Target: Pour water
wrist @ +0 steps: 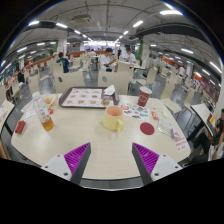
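Gripper view: the gripper (110,158) hangs over the near edge of a pale, cream-coloured bench (95,140) with its jaws spread wide and nothing between them. Each finger carries a magenta pad (76,156) on its inner face, and only bare bench top lies in the gap.

Beyond the fingers, near the middle of the bench, stands a white cup with a yellowish body (114,117), upright and well apart from the fingertips. Just beside it, toward the right edge of the bench, lies a small flat red round coaster (147,128). Farther back on the same side stands a red paper cup with a white rim (144,96), upright.

Toward the left edge of the bench stands a tall clear glass of amber drink (46,122), and next to it, closer to the left edge, lies a small red flat object (20,127) whose kind cannot be told. At the far edge sits a rectangular grey tray (66,102) holding several small light-coloured pieces, with a small white carton (108,97) at its right end.

Near the right edge of the bench lies a pale pink paper slip (179,140).

Past the bench is a large hall with rows of tables, chairs and bright ceiling lights; a few people are there, far off.
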A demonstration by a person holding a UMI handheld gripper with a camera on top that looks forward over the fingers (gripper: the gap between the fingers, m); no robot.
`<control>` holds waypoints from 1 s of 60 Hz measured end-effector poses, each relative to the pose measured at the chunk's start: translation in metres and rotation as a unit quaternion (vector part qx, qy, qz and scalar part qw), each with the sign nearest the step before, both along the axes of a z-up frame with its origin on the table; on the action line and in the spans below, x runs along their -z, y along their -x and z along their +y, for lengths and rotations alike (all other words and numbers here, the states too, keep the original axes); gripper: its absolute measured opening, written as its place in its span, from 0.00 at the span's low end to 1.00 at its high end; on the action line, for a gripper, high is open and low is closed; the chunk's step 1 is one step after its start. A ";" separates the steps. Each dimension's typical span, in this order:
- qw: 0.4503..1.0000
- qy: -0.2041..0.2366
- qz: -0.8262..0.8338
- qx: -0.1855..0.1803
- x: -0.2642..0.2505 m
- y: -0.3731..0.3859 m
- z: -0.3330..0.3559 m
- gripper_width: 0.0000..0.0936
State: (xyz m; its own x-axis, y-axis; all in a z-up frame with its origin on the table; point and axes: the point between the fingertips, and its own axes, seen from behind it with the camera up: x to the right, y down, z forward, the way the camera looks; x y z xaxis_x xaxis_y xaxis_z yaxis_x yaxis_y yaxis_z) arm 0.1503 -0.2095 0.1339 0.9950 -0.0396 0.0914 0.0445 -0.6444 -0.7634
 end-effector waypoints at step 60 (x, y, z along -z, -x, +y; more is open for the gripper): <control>0.991 -0.095 0.071 -0.059 0.053 0.319 0.102 0.91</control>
State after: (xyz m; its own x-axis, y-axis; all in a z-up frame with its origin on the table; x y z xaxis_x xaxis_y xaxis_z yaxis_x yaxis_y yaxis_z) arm -0.1686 -0.1074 0.0805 0.9960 0.0756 -0.0478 -0.0051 -0.4859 -0.8740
